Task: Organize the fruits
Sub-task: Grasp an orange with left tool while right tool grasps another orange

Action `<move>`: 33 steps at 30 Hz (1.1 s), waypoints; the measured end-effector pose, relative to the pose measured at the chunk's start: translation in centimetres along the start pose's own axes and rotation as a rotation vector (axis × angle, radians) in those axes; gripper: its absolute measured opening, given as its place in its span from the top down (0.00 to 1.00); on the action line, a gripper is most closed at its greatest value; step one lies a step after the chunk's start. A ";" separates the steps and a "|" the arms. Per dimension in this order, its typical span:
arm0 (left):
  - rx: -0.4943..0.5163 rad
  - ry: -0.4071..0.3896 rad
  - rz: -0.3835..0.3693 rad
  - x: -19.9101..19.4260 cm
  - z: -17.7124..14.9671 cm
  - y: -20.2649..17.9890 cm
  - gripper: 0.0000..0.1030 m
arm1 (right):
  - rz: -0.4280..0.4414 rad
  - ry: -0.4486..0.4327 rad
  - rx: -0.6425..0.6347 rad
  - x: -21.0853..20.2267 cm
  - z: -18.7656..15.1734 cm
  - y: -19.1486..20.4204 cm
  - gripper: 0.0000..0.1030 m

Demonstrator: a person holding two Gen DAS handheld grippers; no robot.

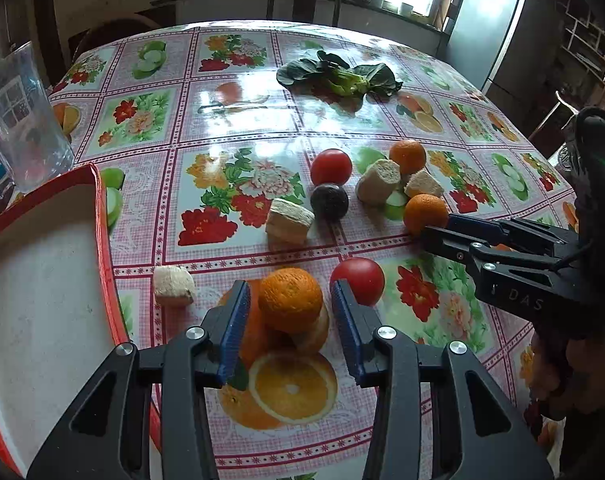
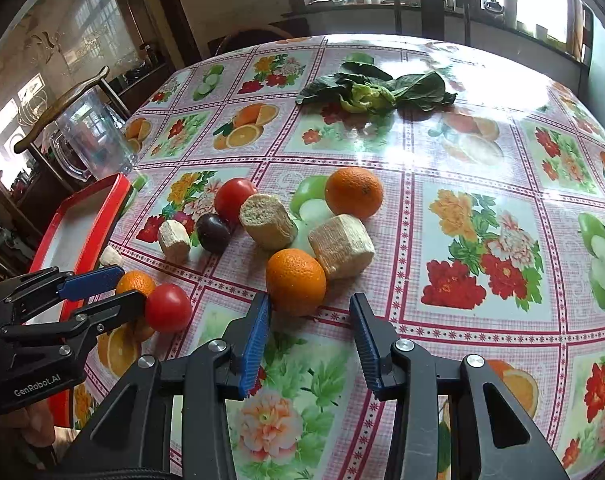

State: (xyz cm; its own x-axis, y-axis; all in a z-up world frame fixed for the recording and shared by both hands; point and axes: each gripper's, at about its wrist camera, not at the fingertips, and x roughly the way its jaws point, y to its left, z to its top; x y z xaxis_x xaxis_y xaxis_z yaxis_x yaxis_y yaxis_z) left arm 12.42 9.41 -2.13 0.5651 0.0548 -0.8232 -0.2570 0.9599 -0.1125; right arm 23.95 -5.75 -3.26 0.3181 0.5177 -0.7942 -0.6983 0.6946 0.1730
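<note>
Both claws are held apart w/ nothing clamped, left claw point(image 1: 290, 308) straddling one orange point(image 1: 290, 298) and right claw point(image 2: 310, 336) just short of another orange point(image 2: 295, 280) on the tabletop point(image 2: 482, 160), presumably for transfer to the red tray point(image 1: 42, 280).

Tray point(image 1: 42, 280) at table point(image 1: 262, 128) left edge; fruits point(image 1: 330, 200) mid-table; greens point(image 1: 342, 76) behind them; jug point(image 1: 18, 120) behind tray.
</note>
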 end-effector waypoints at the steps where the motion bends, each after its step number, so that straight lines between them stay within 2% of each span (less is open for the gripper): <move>1: -0.002 0.003 0.004 0.1 0.1 0.1 0.61 | 0.002 0.002 -0.005 0.1 0.1 0.2 0.60; 3: -0.001 0.005 -0.006 0.3 0.2 0.3 0.61 | -0.007 0.001 -0.014 0.3 0.0 0.5 0.60; 4: 0.001 0.008 -0.015 0.3 0.2 0.4 0.61 | -0.007 -0.001 -0.017 0.2 0.1 0.5 0.64; 5: 0.004 0.012 -0.025 0.3 0.1 0.5 0.61 | 0.009 0.001 -0.015 0.2 0.0 0.5 0.72; 6: 0.011 0.017 -0.036 0.3 0.0 0.6 0.61 | 0.025 0.004 -0.012 0.2 -0.1 0.5 0.72; 12: 0.037 0.033 -0.069 0.3 -0.2 0.7 0.61 | 0.029 -0.005 -0.015 -0.5 -1.0 0.6 0.74; 15: 0.057 0.037 -0.075 0.4 -0.1 0.6 0.70 | 0.041 -0.012 -0.007 -1.2 -1.5 0.7 0.74; 23: 0.106 0.018 -0.064 -0.4 -0.8 -0.2 0.73 | 0.055 -0.040 0.007 -3.6 -3.2 1.0 0.74; 33: 0.048 -0.043 -0.079 -4.2 -3.5 0.5 0.73 | 0.085 -0.073 0.003 -6.6 -4.7 2.3 0.74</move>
State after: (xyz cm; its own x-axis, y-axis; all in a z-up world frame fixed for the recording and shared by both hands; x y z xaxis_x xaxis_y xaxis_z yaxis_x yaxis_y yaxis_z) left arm 7.19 8.68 -0.64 0.6155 -0.0107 -0.7880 -0.1734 0.9736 -0.1486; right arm 17.29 -9.91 -0.37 0.3035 0.6098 -0.7321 -0.7231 0.6478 0.2399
